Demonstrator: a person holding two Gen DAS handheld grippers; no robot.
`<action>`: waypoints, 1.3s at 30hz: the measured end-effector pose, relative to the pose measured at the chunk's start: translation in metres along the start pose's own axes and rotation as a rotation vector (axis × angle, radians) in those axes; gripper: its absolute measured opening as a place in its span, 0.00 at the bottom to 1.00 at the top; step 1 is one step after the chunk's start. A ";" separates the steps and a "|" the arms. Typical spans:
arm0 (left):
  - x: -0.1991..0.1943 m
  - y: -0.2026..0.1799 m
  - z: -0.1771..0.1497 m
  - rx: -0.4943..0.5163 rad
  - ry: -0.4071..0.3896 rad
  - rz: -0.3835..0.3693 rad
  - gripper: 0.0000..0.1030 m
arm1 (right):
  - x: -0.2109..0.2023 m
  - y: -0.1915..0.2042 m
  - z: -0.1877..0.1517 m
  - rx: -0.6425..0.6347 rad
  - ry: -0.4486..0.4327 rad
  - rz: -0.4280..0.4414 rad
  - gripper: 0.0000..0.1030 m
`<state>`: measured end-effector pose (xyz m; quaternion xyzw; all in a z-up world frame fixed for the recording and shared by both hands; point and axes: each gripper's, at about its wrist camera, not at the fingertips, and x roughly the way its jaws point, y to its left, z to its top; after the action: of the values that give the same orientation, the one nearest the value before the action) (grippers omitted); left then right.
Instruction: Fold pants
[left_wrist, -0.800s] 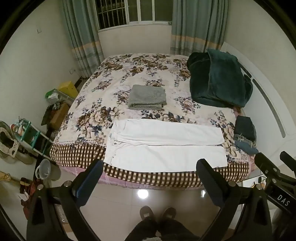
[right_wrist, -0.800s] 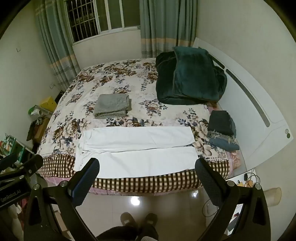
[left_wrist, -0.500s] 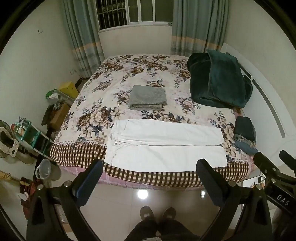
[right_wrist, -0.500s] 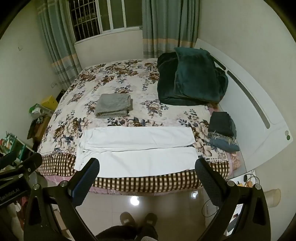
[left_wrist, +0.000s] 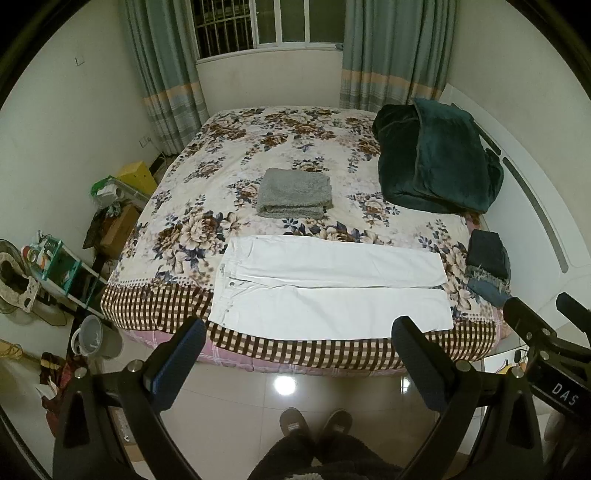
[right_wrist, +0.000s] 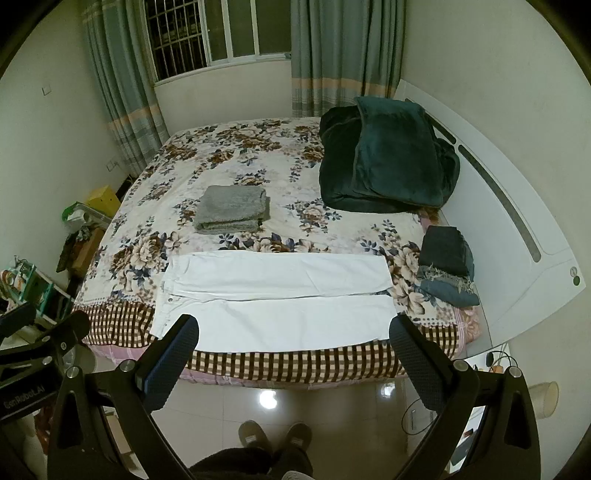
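White pants (left_wrist: 332, 288) lie spread flat on the near edge of the floral bed (left_wrist: 207, 206), waistband to the left, both legs stretched to the right. They also show in the right wrist view (right_wrist: 277, 299). My left gripper (left_wrist: 299, 336) is open and empty, held above the floor in front of the bed, short of the pants. My right gripper (right_wrist: 295, 332) is open and empty too, at about the same distance. Each gripper shows at the edge of the other's view.
A folded grey towel (left_wrist: 293, 192) lies mid-bed. A dark green blanket (left_wrist: 436, 166) is heaped at the right by the white headboard (right_wrist: 517, 221). Folded dark clothes (left_wrist: 487, 264) sit at the right edge. Shelves and clutter (left_wrist: 55, 266) stand left. The person's slippers (left_wrist: 314, 424) are on the tiled floor.
Both views have shifted very slightly; the pants and the other things on the bed have not moved. Both grippers stay open.
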<state>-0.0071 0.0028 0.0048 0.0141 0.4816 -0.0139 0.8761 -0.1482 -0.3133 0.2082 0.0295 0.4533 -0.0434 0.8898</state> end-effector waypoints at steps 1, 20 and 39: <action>0.000 0.000 0.000 0.000 -0.001 0.000 1.00 | 0.000 0.000 0.000 0.000 0.001 0.002 1.00; -0.010 -0.002 0.006 0.002 -0.008 0.000 1.00 | -0.005 0.015 0.006 -0.011 -0.003 0.005 1.00; -0.020 -0.010 0.014 0.006 -0.023 -0.004 1.00 | -0.009 0.015 0.008 -0.011 -0.008 0.004 1.00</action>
<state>-0.0059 -0.0072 0.0290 0.0157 0.4713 -0.0171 0.8817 -0.1451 -0.2988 0.2207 0.0252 0.4498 -0.0392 0.8919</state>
